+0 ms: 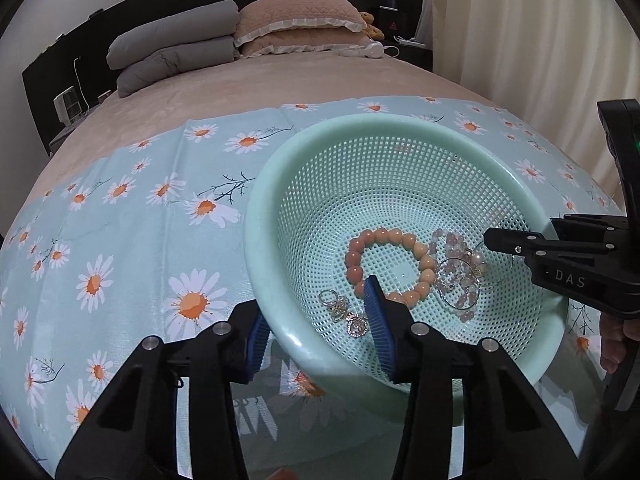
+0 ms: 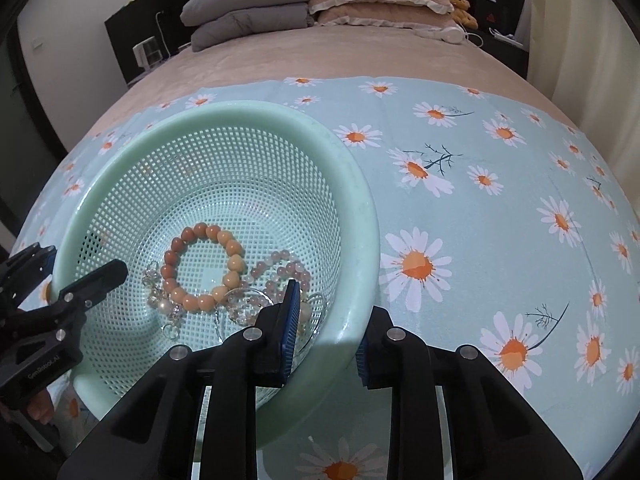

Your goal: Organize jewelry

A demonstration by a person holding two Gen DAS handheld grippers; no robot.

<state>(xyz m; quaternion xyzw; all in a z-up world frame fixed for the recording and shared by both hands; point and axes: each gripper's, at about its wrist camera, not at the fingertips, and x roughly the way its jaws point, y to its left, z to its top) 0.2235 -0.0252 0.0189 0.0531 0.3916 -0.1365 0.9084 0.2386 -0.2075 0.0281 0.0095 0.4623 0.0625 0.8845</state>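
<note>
The mint-green mesh basket (image 1: 280, 168) sits on a daisy-print cloth (image 1: 120, 240) spread over the bed (image 1: 200, 92), lower right in the left wrist view and lower left in the right wrist view. Both grippers straddle its rim: the left gripper (image 1: 318, 330) has one blue pad inside and one outside the wall, and the right gripper (image 2: 326, 326) does the same on the opposite side. Each pair of jaws looks clamped on the rim (the outer pads are partly hidden, so contact there is a judgement). Inside lie an orange bead bracelet (image 1: 390, 266), a pale pink bead strand (image 1: 458, 276) and small metal charms (image 1: 346, 314). To move the basket well, lift both sides evenly and keep it level, so the loose jewelry does not slide.
</note>
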